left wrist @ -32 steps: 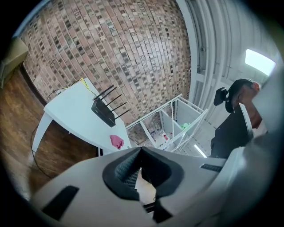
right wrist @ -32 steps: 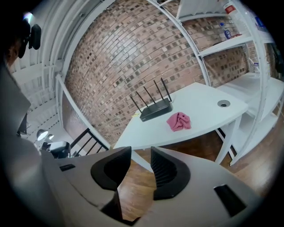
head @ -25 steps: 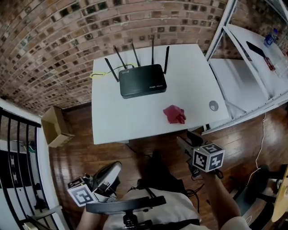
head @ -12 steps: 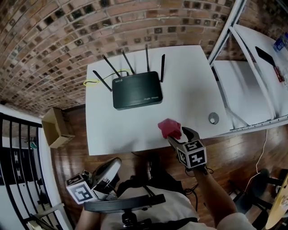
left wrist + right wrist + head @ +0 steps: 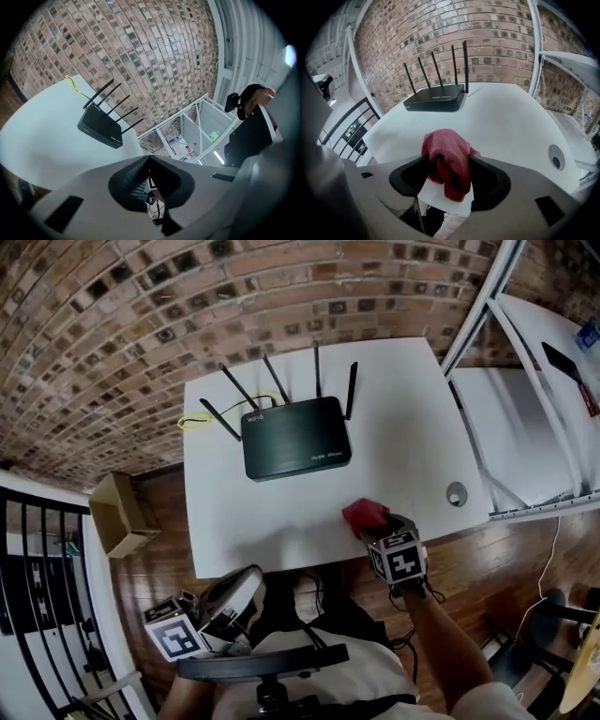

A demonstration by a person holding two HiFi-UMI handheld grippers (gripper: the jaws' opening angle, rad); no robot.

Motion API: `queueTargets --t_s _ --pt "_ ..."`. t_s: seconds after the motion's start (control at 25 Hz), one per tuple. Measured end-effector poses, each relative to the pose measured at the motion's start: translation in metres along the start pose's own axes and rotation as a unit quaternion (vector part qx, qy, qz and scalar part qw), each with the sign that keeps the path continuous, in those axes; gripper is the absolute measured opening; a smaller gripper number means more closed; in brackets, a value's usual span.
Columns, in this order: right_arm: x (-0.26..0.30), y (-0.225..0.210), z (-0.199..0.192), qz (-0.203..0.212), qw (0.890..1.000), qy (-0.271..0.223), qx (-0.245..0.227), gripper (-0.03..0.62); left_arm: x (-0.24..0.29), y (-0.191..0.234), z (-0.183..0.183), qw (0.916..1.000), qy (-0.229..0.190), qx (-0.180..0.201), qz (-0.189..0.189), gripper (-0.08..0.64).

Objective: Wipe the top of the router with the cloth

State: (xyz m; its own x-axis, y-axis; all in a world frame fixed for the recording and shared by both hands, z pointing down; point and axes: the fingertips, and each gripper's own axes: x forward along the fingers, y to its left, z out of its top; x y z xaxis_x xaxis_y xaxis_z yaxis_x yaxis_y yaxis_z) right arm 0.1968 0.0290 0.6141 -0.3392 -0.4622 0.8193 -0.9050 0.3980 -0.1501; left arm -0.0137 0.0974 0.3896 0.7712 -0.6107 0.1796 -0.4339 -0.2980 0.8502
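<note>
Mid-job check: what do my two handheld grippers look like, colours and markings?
The left gripper and the right gripper are pale grey moulded plastic with black-lined jaw recesses. Each bears a white cube with black square markers. The right one's jaws have just been closing slightly, a crumpled red cloth between them. The person wears a light top.

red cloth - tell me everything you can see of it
The red cloth is a small fluffy rag, terry-like, crumpled into a loose heap. It lies on the white table near the front edge, well short of the router. The right tongs straddle it, jaws wide and just starting to close. Its sides brush both jaws, but it is not visibly squeezed or lifted.
</note>
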Motion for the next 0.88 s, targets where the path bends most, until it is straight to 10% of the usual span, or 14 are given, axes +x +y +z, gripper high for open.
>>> queueTargets --t_s 0.28,0.88 --pt "0.006 0.012 0.010 -0.061 0.997 -0.001 0.039 0.156 -0.021 0.047 0.034 0.9990 0.043 0.011 -0.001 0.009" --pt "0.028 0.043 0.110 -0.110 0.985 -0.094 0.099 0.149 -0.064 0.128 0.104 0.9935 0.093 0.064 -0.013 0.009"
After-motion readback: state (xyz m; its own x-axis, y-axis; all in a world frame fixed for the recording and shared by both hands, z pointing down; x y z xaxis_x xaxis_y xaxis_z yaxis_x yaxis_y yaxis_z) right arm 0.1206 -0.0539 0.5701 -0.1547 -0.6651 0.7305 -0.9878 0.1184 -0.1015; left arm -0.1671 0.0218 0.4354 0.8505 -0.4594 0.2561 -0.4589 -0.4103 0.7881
